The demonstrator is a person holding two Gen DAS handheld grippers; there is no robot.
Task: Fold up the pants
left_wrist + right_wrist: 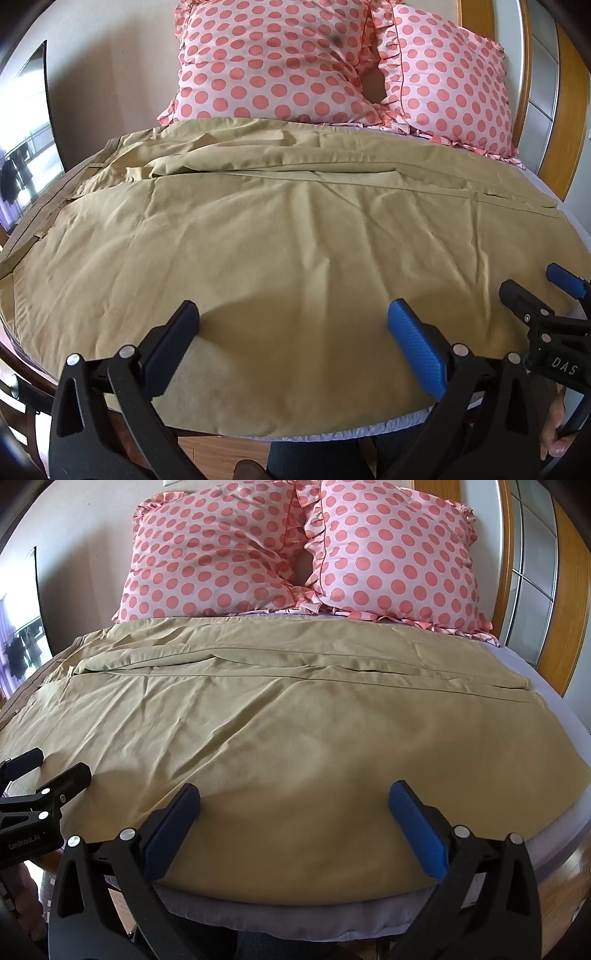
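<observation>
Khaki pants (280, 236) lie spread flat across a bed (554, 701), waistband toward the left, below two pink polka-dot pillows (273, 62). The left gripper (291, 332) and right gripper (295, 808) hover over the near edge, fingers spread wide, seemingly holding nothing.

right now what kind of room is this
Most likely a bedroom: two pink polka-dot pillows lean at the head of a bed with a wooden frame, and khaki pants lie spread across the mattress.
</observation>
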